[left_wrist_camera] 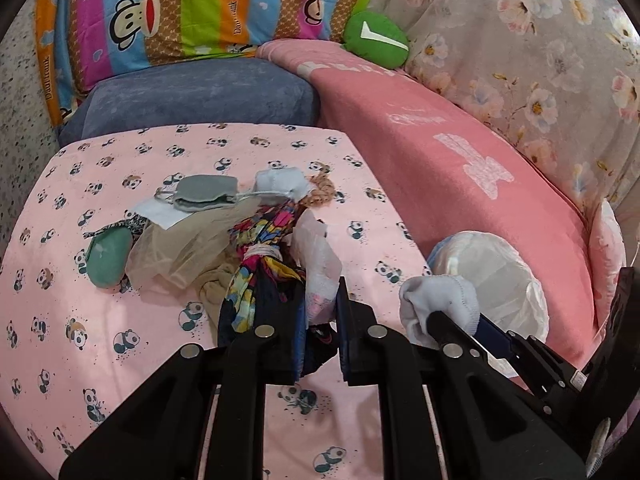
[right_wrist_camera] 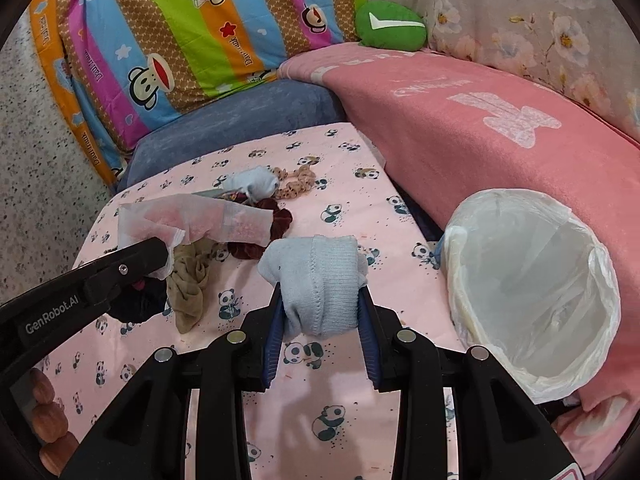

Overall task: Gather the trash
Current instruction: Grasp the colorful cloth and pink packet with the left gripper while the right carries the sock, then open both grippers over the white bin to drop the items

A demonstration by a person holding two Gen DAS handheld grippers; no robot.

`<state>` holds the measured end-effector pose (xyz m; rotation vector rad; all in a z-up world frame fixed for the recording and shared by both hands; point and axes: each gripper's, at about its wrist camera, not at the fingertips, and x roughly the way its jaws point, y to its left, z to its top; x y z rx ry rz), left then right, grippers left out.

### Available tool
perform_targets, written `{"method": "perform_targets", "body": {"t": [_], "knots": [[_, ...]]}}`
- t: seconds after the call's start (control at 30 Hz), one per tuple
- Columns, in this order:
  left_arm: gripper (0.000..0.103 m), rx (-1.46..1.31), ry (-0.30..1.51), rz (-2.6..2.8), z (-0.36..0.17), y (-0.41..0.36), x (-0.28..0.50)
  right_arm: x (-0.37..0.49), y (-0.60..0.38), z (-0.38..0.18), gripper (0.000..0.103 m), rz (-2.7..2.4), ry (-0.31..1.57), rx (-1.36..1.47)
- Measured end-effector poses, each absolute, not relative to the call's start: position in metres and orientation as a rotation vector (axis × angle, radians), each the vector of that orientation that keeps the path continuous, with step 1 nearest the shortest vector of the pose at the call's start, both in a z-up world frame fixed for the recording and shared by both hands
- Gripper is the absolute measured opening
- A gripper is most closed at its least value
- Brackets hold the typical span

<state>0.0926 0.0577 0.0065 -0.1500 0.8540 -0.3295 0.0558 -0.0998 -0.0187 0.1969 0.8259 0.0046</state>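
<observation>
My left gripper (left_wrist_camera: pixel 320 304) is shut on a crumpled white tissue (left_wrist_camera: pixel 318 256), held over a pile of clutter on the pink panda sheet (left_wrist_camera: pixel 120 304); it also shows in the right wrist view (right_wrist_camera: pixel 160 256) with the tissue (right_wrist_camera: pixel 192 222). My right gripper (right_wrist_camera: pixel 320 304) is shut on a rolled light-blue sock (right_wrist_camera: pixel 316 280), held above the sheet left of the lined white bin (right_wrist_camera: pixel 532 292). The sock (left_wrist_camera: pixel 440 300) and bin (left_wrist_camera: pixel 492 276) also show in the left wrist view.
The pile holds a grey mask (left_wrist_camera: pixel 204 194), a green pouch (left_wrist_camera: pixel 106 256), beige stockings (left_wrist_camera: pixel 180 256), a colourful scarf (left_wrist_camera: pixel 260 264), another sock (right_wrist_camera: pixel 252 184) and scrunchies (right_wrist_camera: pixel 276 220). A pink blanket (right_wrist_camera: pixel 480 128), a blue cushion (left_wrist_camera: pixel 192 96) and a striped pillow (right_wrist_camera: pixel 180 40) border the sheet.
</observation>
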Motion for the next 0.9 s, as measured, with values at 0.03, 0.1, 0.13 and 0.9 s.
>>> {"method": "perform_targets", "body": {"t": [0.03,0.1,0.13,0.9], "knots": [[0.012,-0.143,0.846,-0.339,0.011,0.052,0.09,0.054,-0.105,-0.015,0.032,-0.001,0.817,0.202],[0.012,-0.13,0.832,-0.366,0.02,0.039,0.086,0.05,-0.116,-0.009,0.032,-0.019,0.799,0.213],[0.012,-0.121,0.826,-0.38,0.024,0.031,0.083,0.047,-0.123,-0.007,0.032,-0.03,0.79,0.219],[0.013,0.0,0.783,-0.773,0.065,-0.143,0.06,0.004,-0.28,-0.012,0.032,-0.316,0.708,0.397]]}}
